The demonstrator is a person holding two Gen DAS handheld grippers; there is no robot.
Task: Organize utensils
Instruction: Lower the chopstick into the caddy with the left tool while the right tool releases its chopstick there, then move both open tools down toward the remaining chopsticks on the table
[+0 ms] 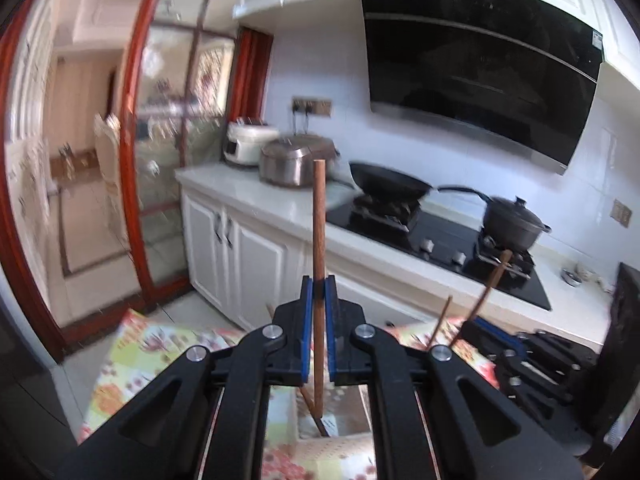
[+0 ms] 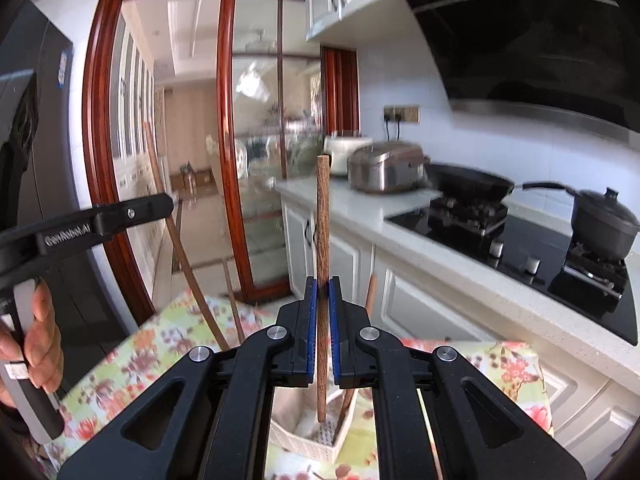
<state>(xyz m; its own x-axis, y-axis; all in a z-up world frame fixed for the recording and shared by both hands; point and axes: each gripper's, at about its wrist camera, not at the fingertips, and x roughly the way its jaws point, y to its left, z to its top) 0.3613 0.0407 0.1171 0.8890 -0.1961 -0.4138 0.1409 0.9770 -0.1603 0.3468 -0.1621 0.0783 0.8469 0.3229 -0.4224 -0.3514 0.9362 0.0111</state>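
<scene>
My left gripper (image 1: pixel 319 280) is shut on a brown wooden chopstick (image 1: pixel 318 220) that stands upright between its blue pads. Its lower end hangs over a container (image 1: pixel 344 412) on the floral tablecloth (image 1: pixel 132 356). My right gripper (image 2: pixel 323 282) is shut on a second upright wooden chopstick (image 2: pixel 323 220), whose tip hangs over a white slotted basket (image 2: pixel 300 444). In the right wrist view the left gripper (image 2: pixel 166 204) shows at the left, held by a hand (image 2: pixel 42 340), with its chopstick (image 2: pixel 180 256). Two more sticks (image 2: pixel 234 300) lean out of the basket.
A white counter (image 2: pixel 360 204) runs along the far side, with two rice cookers (image 2: pixel 384 168), a wok (image 2: pixel 468 180) and a lidded black pot (image 2: pixel 604 220) on the black hob. A black hood hangs above. A red-framed glass sliding door (image 2: pixel 256 160) stands behind the table.
</scene>
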